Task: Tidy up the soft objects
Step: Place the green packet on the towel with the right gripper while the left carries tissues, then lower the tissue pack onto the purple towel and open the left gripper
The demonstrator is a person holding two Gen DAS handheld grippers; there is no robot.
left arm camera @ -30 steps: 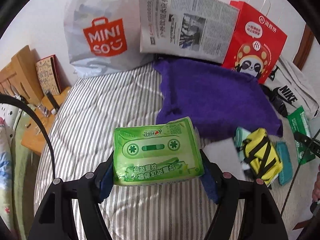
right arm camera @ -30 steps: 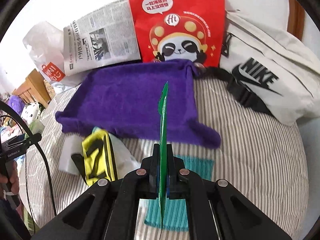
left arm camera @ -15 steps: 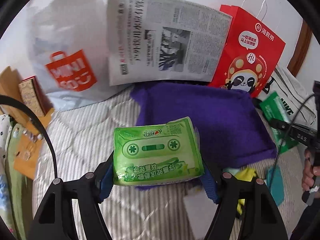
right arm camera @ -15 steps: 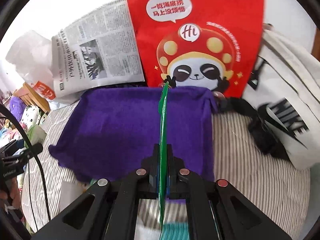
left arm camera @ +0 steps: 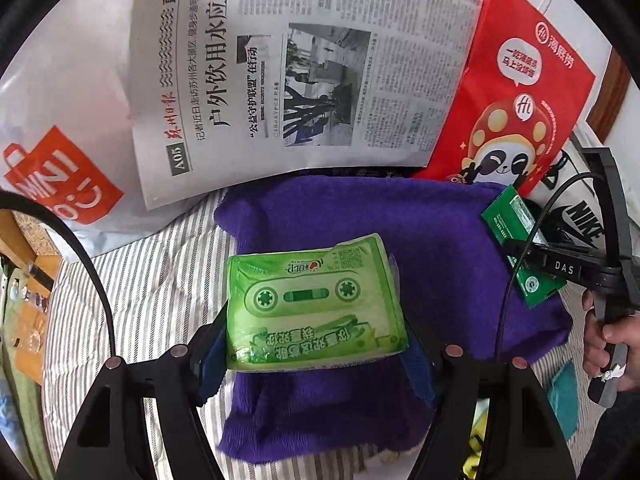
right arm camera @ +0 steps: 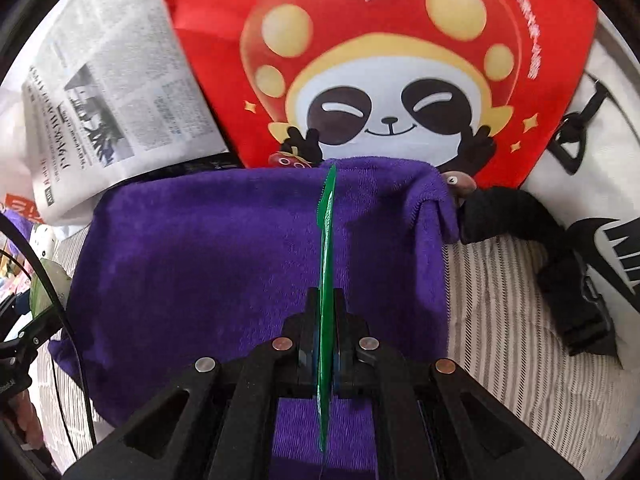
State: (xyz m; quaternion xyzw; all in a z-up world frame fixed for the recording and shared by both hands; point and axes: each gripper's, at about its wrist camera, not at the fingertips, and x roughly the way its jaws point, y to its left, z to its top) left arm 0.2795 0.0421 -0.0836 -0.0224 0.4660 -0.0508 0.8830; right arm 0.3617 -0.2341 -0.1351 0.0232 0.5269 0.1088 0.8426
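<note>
Your left gripper (left arm camera: 316, 344) squeezes the green tissue pack (left arm camera: 314, 300), your right gripper (right arm camera: 326, 356) pinches a flat green packet (right arm camera: 326, 240) — both above the purple towel (right arm camera: 224, 256), neither put down yet.

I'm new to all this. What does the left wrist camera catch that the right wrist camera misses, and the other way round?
Only the left wrist view shows the light green tissue pack clamped in the left hand-held gripper, most of the white Miniso bag, and the person's hand.

Only the right wrist view shows the right hand-held gripper from behind, pinching the dark green packet edge-on, and the black strap buckle.

Both show the purple towel, the newspaper, the red panda bag and the striped bedding.
</note>
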